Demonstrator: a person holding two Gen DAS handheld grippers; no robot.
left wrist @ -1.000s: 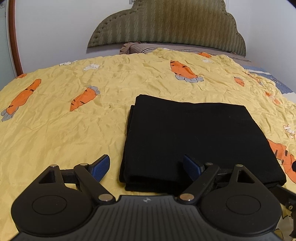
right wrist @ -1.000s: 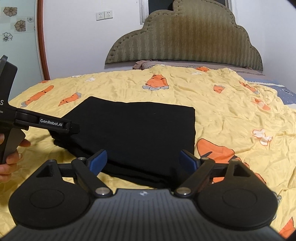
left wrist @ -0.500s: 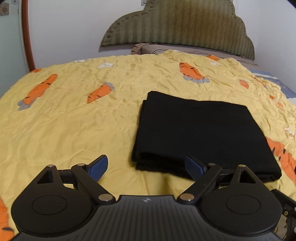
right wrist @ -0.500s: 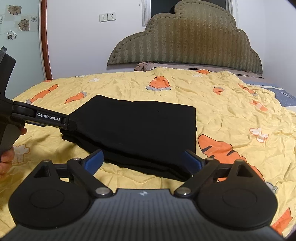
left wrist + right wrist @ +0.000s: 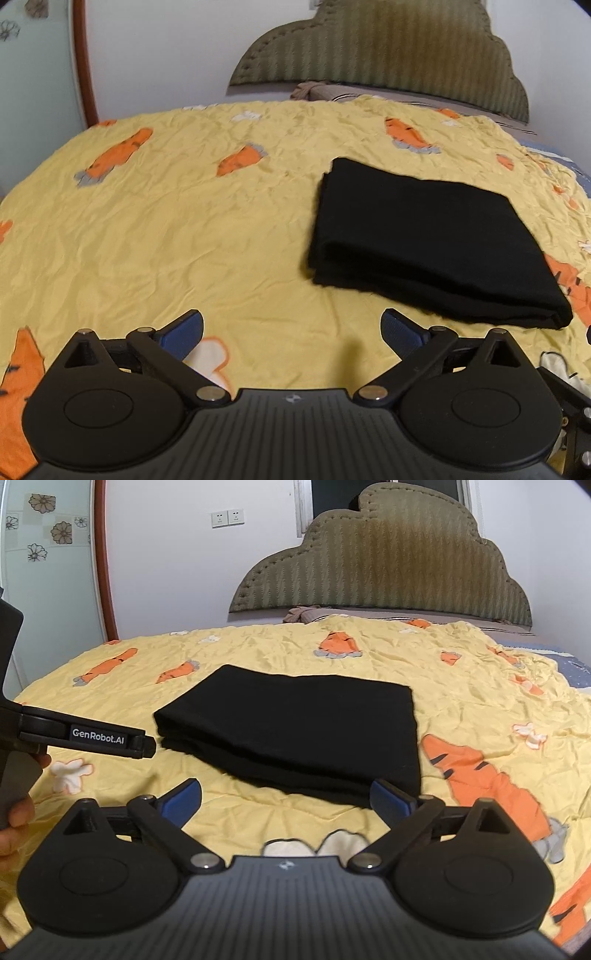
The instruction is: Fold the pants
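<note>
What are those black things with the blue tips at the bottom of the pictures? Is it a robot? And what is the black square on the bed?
It is not a robot by itself. A person holds a gripper in each hand, a kind of big pincer with two fingers, and each one carries a small camera looking out along its blue-tipped fingers. One picture comes from the left gripper, the other from the right gripper. In the right gripper's picture you can also see the left one from the side, with the person's hand holding it. Both grippers' jaws have just been opening and nothing is between them, so nothing is held. The black square is a pair of pants, folded into a neat stack. It lies on a yellow bedspread printed with orange carrots. Behind is the bed's padded headboard.
</note>
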